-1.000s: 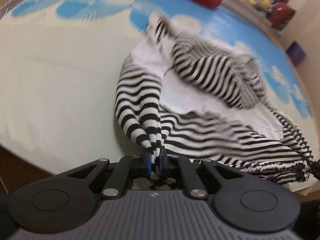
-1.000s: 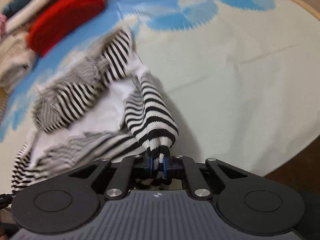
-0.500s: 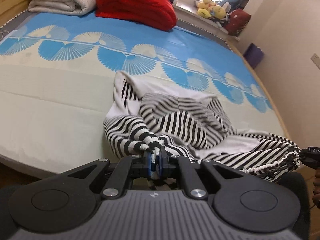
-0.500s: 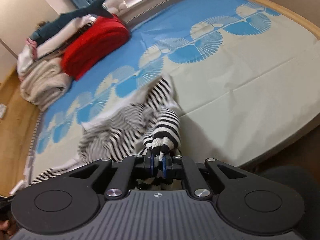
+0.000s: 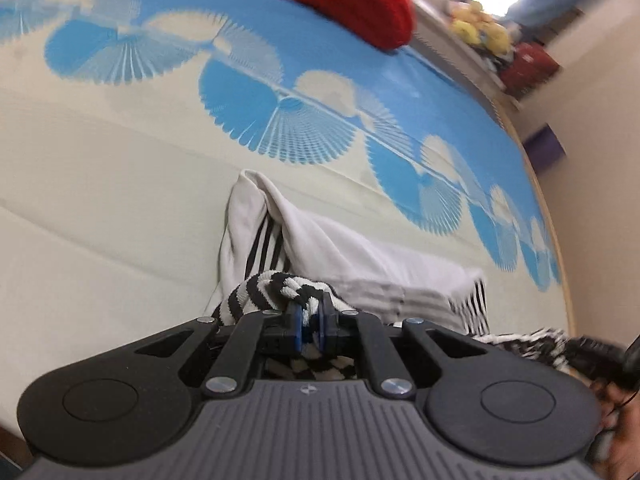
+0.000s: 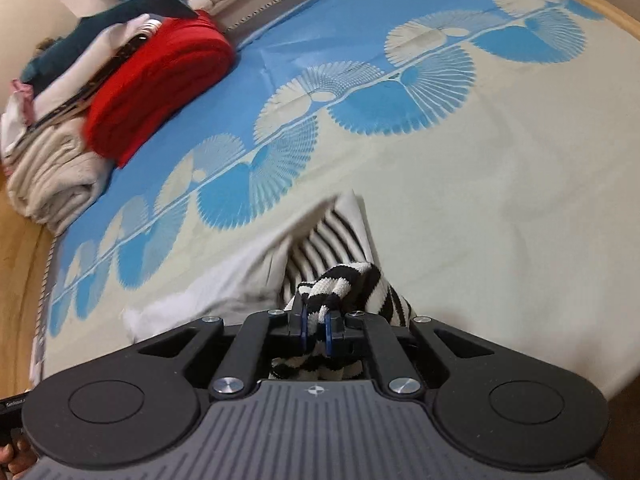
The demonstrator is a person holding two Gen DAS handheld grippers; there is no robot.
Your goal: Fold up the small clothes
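Observation:
A black-and-white striped garment with a white inner side (image 5: 360, 264) lies stretched on the bed, its far edge folded over and showing white. My left gripper (image 5: 309, 322) is shut on a bunched striped knit corner of it. My right gripper (image 6: 315, 330) is shut on another striped knit corner; the garment (image 6: 320, 240) runs forward and to the left from it. Most of the cloth close to each gripper is hidden behind the gripper body.
The bed cover (image 5: 100, 168) is cream with blue fan patterns. A red folded blanket (image 6: 156, 76), beige folded blankets (image 6: 52, 168) and a shark plush (image 6: 120, 12) lie at the far side. Toys (image 5: 480, 32) sit on a ledge; the bed's wooden edge (image 5: 556, 200) runs at right.
Both grippers have pulled the garment toward me and lowered; it went from a rumpled striped heap to a flatter spread with the white side up. Both stayed shut.

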